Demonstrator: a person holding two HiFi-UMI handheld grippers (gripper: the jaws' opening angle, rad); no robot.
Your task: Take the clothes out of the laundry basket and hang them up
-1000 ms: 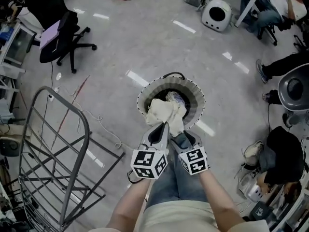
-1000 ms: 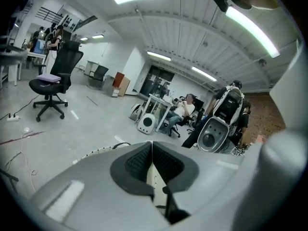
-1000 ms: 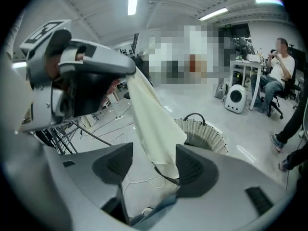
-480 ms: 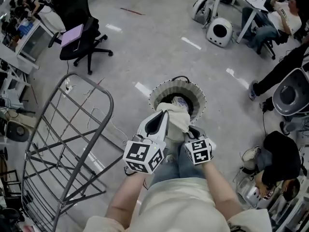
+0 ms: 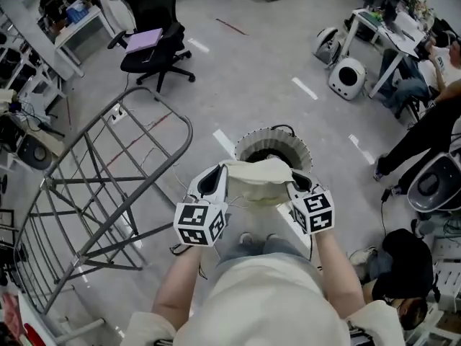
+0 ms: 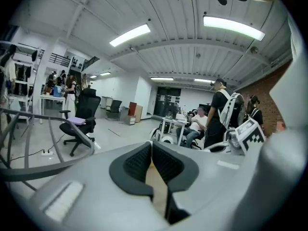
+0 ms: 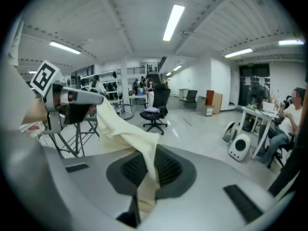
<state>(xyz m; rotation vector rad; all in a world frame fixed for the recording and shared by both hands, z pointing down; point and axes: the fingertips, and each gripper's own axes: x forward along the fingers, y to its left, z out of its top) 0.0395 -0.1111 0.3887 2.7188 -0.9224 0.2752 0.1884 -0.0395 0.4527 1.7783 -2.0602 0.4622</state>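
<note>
L gripper (image 5: 215,179) clamped tight on one edge of cream cloth (image 5: 259,181), R gripper (image 5: 297,184) jaws just closing onto other edge, cloth stretched btwn them above basket (image 5: 252,137), rack (image 5: 94,180) at left.

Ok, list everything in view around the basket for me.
cream garment: one, cream, stretched between both grippers
laundry basket: one, grey-white, round, on the floor ahead
drying rack: one, grey metal, floor at left
office chair: one, black, upper left
white rounded units: two, white, by the desk upper right
person in black: one, right edge
left gripper: one, grey, shut on the garment's left end
right gripper: one, grey, jaws have just been closing, now pinching the garment's right end
</note>
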